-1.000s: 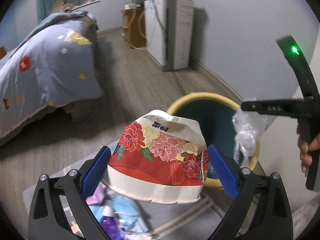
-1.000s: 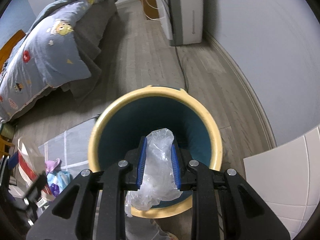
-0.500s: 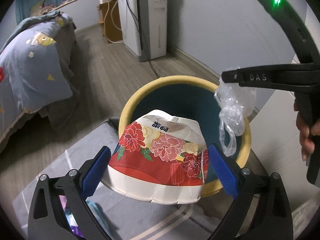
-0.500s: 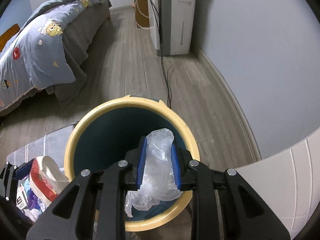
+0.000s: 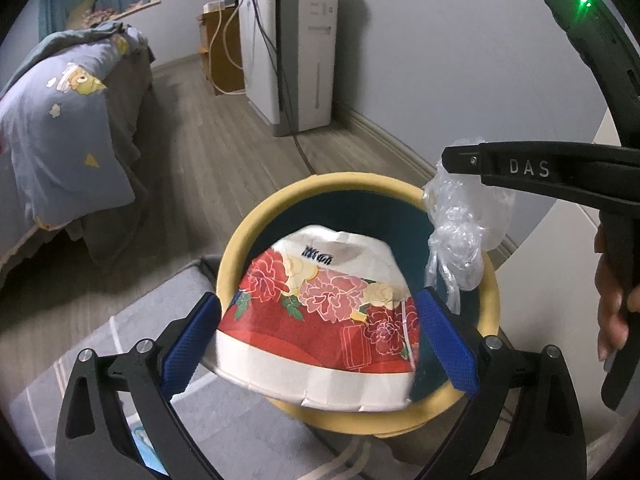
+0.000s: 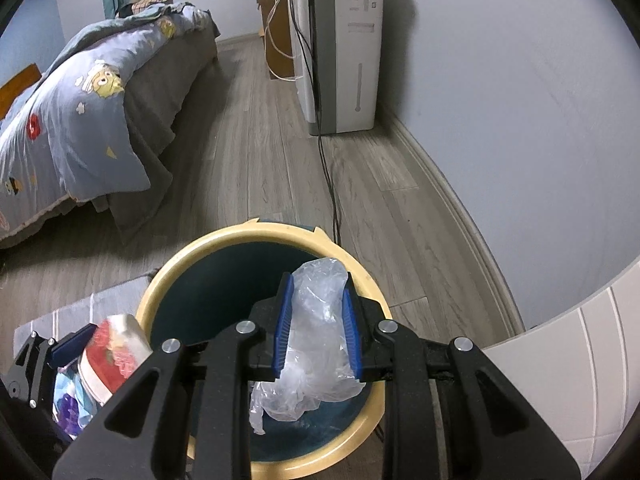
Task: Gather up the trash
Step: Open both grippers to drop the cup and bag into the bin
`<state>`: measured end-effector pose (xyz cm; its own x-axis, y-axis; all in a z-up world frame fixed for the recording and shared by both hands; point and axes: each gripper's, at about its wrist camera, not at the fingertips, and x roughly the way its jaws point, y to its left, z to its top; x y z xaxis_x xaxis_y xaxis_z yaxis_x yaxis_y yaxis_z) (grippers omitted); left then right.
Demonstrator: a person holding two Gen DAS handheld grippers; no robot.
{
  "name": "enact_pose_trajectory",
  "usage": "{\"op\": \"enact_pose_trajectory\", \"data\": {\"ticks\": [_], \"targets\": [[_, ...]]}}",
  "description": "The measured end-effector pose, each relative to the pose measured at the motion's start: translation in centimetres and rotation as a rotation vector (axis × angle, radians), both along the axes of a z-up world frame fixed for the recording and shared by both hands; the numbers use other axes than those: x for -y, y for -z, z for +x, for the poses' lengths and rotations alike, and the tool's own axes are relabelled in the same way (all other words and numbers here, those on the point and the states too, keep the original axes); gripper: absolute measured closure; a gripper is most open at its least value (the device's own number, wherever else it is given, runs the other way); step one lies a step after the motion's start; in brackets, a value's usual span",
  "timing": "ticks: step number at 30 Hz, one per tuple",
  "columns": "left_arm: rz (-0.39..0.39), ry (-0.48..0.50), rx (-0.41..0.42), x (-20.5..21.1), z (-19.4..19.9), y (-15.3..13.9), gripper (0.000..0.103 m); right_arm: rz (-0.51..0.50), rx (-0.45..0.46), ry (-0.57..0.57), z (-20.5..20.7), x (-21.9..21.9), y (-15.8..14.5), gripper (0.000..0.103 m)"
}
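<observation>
Here we have both loads poised at the round bin with the pale yellow rim and dark teal inside [image 6: 158, 280], which fills the lower middle of both views. Our right gripper [image 6: 318, 326] pinches a crumpled clear plastic bag [image 6: 316, 344] between its blue pads at a narrow gap; in the right wrist view the bag hangs over the bin's mouth, toward the rim at the right of the frame, its loose tail trailing down inside. Our left gripper [image 5: 320, 342] holds a crushed paper bowl printed with red and pink flowers [image 5: 320, 312] across its width, jaws spread wide, pads pressing both sides. In the left wrist view the bowl sits in the lower centre; its far part overlaps the opening, while its white rim hangs over the bin's near edge.

Notes for a clean drop, as we judge it:
- Let the bag go first; it already sits over the hole and light film may cling to a pad, so a small shake could help.
- Carry the bowl further over the centre before releasing, lest it catch the yellow rim and tip out onto the grey mat [image 5: 120, 328] at lower left.
- Keep the two tools from colliding; they are near each other at the right of the left wrist view.
</observation>
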<state>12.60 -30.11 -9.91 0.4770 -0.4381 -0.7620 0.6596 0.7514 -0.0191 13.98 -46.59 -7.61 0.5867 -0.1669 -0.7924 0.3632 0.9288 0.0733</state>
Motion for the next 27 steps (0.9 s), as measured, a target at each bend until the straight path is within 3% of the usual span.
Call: {"op": "enact_pose_trajectory", "data": {"ticks": [3,6,8,14,16,18,27], "targets": [[0.0,-0.001,0.001,0.0,-0.1,-0.1,0.006,-0.003,-0.001,0.005,-0.2,-0.1,0.0,0.076],[0.015,-0.001,0.011,0.1,0.0,-0.1,0.006,0.008,-0.002,0.013,-0.2,-0.1,0.0,0.063],[0.019,0.0,0.012,0.0,-0.1,-0.2,0.006,0.013,-0.003,0.014,-0.2,-0.1,0.0,0.061],[0.027,-0.005,0.023,-0.7,-0.3,-0.8,0.006,0.023,-0.004,0.02,-0.3,-0.3,-0.6,0.035],[0.026,-0.013,0.028,-1.3,-0.3,-1.1,0.006,0.027,0.002,0.023,-0.4,-0.4,-1.0,0.017],[0.027,-0.023,0.03,-1.8,-0.4,-1.3,0.005,0.026,0.007,0.035,-0.6,-0.5,-1.4,0.007],[0.035,-0.051,0.075,-5.1,-1.6,-3.9,0.005,0.043,0.011,0.06,-1.2,-1.7,-3.5,0.006]]}}
